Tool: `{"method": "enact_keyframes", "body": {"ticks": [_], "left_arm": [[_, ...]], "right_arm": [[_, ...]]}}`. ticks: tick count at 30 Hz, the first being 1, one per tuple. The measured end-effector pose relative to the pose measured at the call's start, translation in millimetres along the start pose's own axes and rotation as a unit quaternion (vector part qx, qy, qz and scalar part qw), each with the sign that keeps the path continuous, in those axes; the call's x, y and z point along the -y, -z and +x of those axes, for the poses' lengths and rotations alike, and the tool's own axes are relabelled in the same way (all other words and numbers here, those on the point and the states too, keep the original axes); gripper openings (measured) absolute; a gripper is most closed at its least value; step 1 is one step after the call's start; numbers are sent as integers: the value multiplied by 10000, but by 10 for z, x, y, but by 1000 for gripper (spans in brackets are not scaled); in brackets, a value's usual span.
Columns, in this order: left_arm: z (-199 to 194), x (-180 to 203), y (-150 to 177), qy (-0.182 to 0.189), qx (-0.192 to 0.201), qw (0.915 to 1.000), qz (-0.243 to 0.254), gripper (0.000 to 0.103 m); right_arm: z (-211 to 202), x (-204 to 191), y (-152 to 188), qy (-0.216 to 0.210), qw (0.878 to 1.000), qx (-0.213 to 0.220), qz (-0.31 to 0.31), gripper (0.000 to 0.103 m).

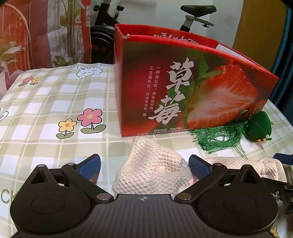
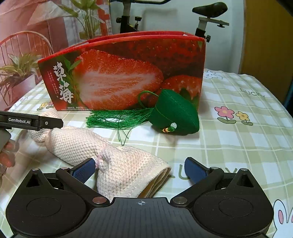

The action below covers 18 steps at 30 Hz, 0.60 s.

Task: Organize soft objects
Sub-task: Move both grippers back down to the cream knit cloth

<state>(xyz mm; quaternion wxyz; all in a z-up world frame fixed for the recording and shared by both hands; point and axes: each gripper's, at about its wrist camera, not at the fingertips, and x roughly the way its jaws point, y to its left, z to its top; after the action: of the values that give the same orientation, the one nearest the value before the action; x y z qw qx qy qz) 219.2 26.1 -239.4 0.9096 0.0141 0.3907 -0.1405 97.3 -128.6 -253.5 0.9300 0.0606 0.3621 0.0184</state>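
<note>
A cream crocheted piece [image 1: 152, 168] [image 2: 117, 161] lies on the checked tablecloth in front of the red strawberry box [image 1: 183, 82] [image 2: 128, 73]. My left gripper [image 1: 144, 165] is open, with one end of the piece between its blue pads, not clamped. My right gripper [image 2: 141, 169] is open over the other end, and its left pad [image 2: 84, 169] touches the knit. A green stuffed sachet [image 1: 258, 126] [image 2: 175, 113] with a green tassel [image 1: 216, 139] [image 2: 117, 119] lies against the box front. The left gripper's body [image 2: 31, 120] shows at the left in the right wrist view.
The open-topped box stands on the table [image 1: 45, 102] [image 2: 238, 137]. An exercise bike [image 1: 109, 23] [image 2: 210, 11] stands behind the table. A red chair and a potted plant [image 2: 20, 73] are at the left. The table edge is near on the right.
</note>
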Motion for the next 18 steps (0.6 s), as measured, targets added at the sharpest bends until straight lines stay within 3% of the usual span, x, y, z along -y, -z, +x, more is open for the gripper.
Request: {"method": "enact_keyframes", "body": {"ticks": [9,18], "left_arm": [[-73,33,15,-144,-189,9996,-150,103],[-205,73,168,-100,-202,9997,-75,103]], "right_arm": [[15,-104,30,225,9990,-45,-373,103],[10,-88,33,197,9991,-29,-361,103]]}}
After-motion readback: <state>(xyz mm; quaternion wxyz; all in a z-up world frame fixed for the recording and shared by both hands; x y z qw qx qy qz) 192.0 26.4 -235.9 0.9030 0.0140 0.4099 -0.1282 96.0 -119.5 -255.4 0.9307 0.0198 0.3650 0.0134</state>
